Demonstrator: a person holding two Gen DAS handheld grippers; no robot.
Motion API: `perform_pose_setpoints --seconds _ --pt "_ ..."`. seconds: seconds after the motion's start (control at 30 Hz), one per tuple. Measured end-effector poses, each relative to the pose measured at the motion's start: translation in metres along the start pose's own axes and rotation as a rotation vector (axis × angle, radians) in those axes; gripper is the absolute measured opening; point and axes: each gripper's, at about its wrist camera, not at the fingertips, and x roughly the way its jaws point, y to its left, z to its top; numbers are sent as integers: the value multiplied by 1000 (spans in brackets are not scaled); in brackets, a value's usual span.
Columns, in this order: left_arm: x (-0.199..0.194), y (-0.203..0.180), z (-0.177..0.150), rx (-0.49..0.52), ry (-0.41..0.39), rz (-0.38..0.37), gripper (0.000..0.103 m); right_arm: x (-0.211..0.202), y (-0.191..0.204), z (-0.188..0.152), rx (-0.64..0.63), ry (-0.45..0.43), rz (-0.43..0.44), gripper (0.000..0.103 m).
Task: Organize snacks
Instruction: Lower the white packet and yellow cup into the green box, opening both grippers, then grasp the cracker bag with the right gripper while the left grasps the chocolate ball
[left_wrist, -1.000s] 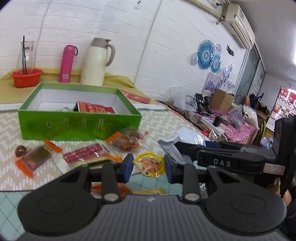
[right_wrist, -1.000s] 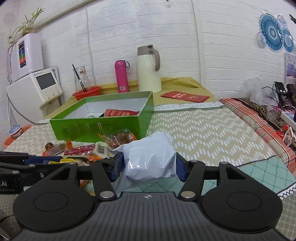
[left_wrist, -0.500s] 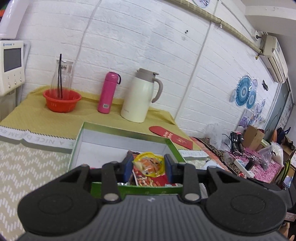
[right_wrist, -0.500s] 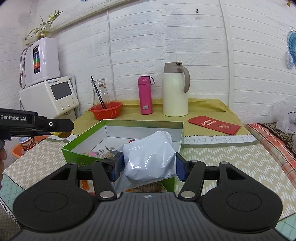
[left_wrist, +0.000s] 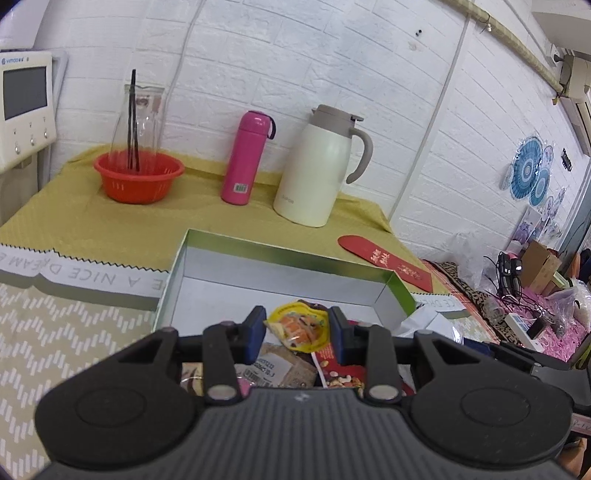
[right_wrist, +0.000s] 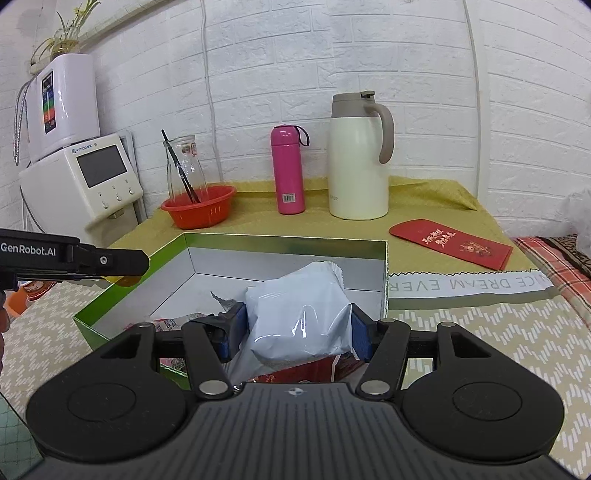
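Note:
My left gripper (left_wrist: 297, 326) is shut on a small yellow snack packet (left_wrist: 300, 326) and holds it over the near part of the green box (left_wrist: 295, 254). Below it, several packets lie in the box, among them a red one (left_wrist: 332, 363) and a brown one (left_wrist: 279, 365). My right gripper (right_wrist: 297, 328) is shut on a pale blue-white pouch (right_wrist: 301, 314), held above the same green box (right_wrist: 284, 238). In the right wrist view the left gripper (right_wrist: 125, 266) reaches in from the left above the box's left wall, with a bit of the yellow packet showing under its tip.
Behind the box on the yellow cloth stand a cream thermos jug (left_wrist: 317, 166), a pink flask (left_wrist: 245, 158) and a red basket with a glass carafe (left_wrist: 138, 177). A red envelope (left_wrist: 384, 260) lies to the right. A white appliance (right_wrist: 81, 181) stands at the left.
Both grippers travelled from the loose snacks on the cloth to above the green box, each carrying its packet. The box now fills the lower middle of both views.

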Motion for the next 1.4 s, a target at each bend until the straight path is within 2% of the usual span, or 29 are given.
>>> perform_pose_setpoints --seconds 0.1,0.13,0.17,0.2,0.27,0.37,0.43,0.73,1.13,1.4 --pt "8 5 -1 -6 12 3 36 11 0 -2 -11 19 5 97" --pt "9 6 -2 -9 14 -2 36 14 1 -2 -21 25 13 101" --pt "10 8 -3 -16 10 -2 41 16 2 -3 -29 32 14 103" --pt "9 9 -4 -27 1 -1 67 18 3 -4 -35 38 12 103" --pt "4 11 -5 -57 -48 1 70 15 4 -6 -40 29 1 103" --pt "0 5 -3 -30 -67 51 78 8 4 -5 -35 1 8 103" --pt "-3 1 -3 -14 -76 94 96 5 6 -4 -40 0 10 103" --pt "-20 -10 -8 12 -91 111 96 -13 19 -6 -94 4 8 103" --pt "-59 -33 -16 61 -102 99 96 -63 41 -6 -188 -83 4 103" --pt "-117 -37 -33 100 -159 87 96 -112 47 -22 -202 -146 12 103"
